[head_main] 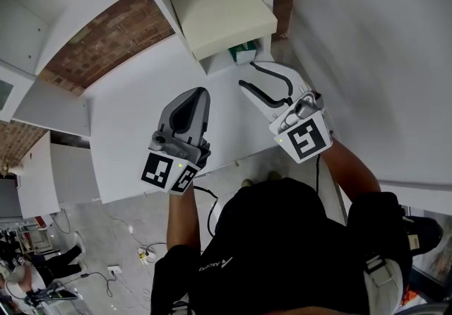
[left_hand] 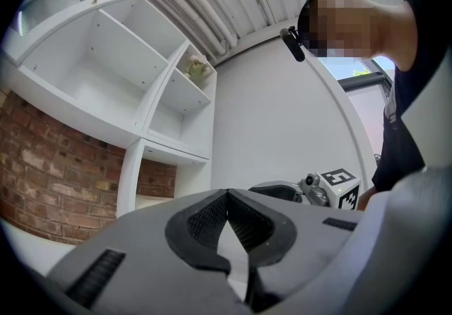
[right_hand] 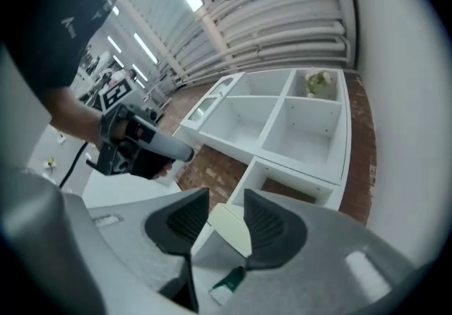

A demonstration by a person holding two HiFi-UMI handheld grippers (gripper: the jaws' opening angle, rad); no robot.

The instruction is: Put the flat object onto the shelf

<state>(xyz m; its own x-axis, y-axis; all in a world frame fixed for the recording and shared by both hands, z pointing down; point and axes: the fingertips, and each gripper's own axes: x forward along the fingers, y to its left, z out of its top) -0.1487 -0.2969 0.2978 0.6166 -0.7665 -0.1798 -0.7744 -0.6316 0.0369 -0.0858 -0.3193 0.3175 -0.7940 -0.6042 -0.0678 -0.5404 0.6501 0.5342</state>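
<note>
A person leans over a white bench [head_main: 120, 137] in front of the shelf [head_main: 166, 13], a pair of tongs in each hand. The left tongs [head_main: 203, 92], nearest the body and well short of the shelf, are pressed fully together with nothing between them. The right tongs [head_main: 247, 73], closer to the shelf's mouth, stand partly parted and empty; the right gripper view shows only the shelf through the gap. Neither pair touches anything.

Just inside the shelf's lowest compartment lies the flat object [head_main: 219, 10]. It is a cream slab resting level with its front edge at the opening, apart from both tongs. A small green-and-white item [head_main: 244, 54] (too small to identify) sits at the foot of that opening, just in front of the slab. Higher up the shelf, one pale ornament [right_hand: 318, 82] stands in a top corner bay. A brick wall [head_main: 106, 45] shows beside and behind the shelf.

The placing step looks finished: the object is on the shelf and nothing grips it. By this reading, the next move is to draw both hands back from the shelf without clipping the slab's front edge or the green-and-white item. If the slab needs to sit deeper, a light push with the closed left tongs would serve.
</note>
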